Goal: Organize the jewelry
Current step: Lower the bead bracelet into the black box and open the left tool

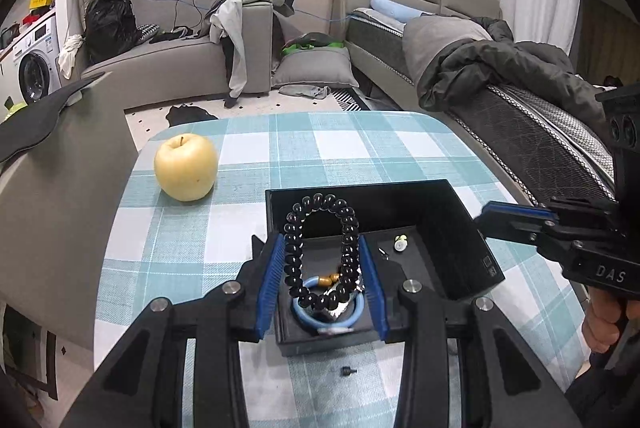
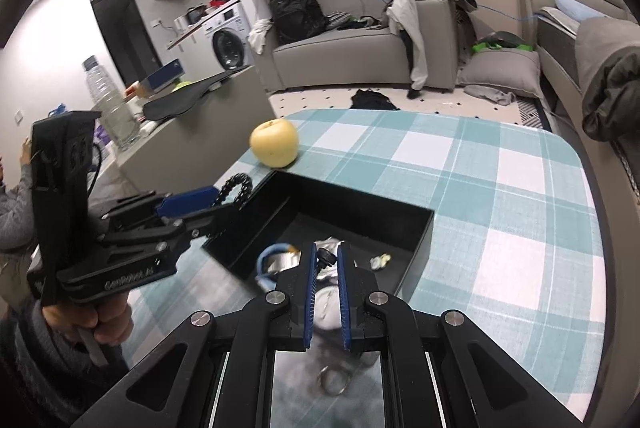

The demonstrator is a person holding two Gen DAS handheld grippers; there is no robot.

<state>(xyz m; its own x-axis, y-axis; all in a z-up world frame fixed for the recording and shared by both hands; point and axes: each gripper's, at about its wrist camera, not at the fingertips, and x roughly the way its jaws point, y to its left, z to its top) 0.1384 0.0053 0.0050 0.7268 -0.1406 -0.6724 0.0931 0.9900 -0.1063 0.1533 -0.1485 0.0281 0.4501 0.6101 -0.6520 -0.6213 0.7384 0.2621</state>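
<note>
My left gripper (image 1: 322,252) is shut on a black bead bracelet (image 1: 320,220), holding it upright over the near end of an open black box (image 1: 472,228). In the box lie a light blue bangle (image 1: 358,308) with a gold bead, a small white earring (image 1: 400,243) and a tiny silver piece (image 1: 383,252). My right gripper (image 2: 325,256) hovers over the box (image 2: 420,228) and is shut on a small dark screw-like stud (image 2: 325,260). The bracelet (image 2: 236,187) and left gripper (image 2: 188,203) show at left in the right wrist view.
A yellow apple (image 1: 186,167) sits on the checked tablecloth (image 1: 360,147) behind the box. A small dark stud (image 1: 347,371) lies on the cloth in front of the box. A metal ring (image 2: 332,382) lies under the right gripper. A sofa and bed stand beyond.
</note>
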